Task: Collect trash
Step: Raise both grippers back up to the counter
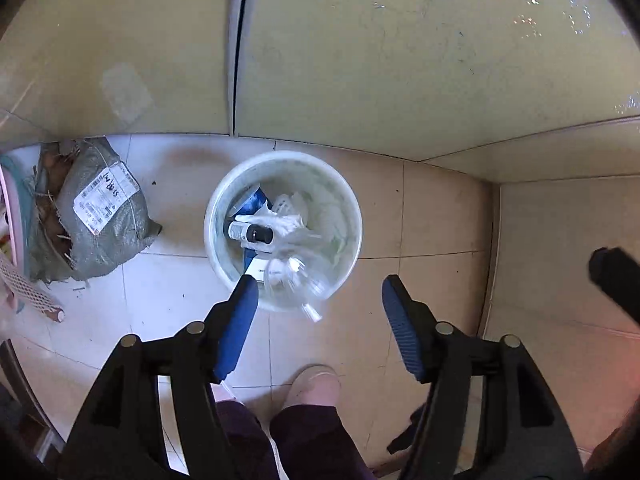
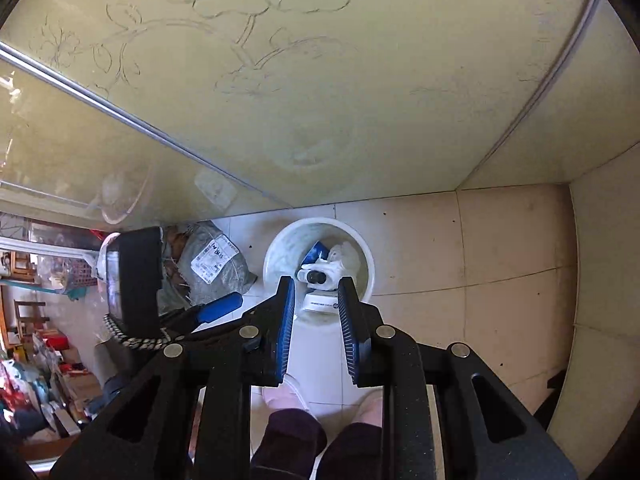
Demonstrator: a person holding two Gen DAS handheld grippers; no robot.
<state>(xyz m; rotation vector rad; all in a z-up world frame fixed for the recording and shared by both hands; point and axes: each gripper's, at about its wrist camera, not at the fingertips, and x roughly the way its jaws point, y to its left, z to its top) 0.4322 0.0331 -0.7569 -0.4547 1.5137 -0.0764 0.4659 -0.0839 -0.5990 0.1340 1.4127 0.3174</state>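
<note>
A white round bin [image 1: 352, 216] stands on the tiled floor by the wall. It holds a small bottle with a black cap [image 1: 250, 233], crumpled white paper, a blue pack and a clear plastic bottle [image 1: 298, 280] that is blurred, at the bin's near rim. My left gripper [image 1: 318, 294] is open and empty above the bin's near edge. In the right wrist view the bin [image 2: 280, 252] lies straight ahead below my right gripper [image 2: 316, 294], which is open with a narrow gap and empty. The left gripper's blue finger [image 2: 218, 306] shows at the left.
A grey sack with a white label [image 1: 102, 216] lies left of the bin; it also shows in the right wrist view [image 2: 216, 264]. Beige sliding doors [image 1: 400, 60] rise behind the bin. My slippered feet [image 1: 312, 386] stand below. Clutter and furniture fill the far left [image 2: 40, 340].
</note>
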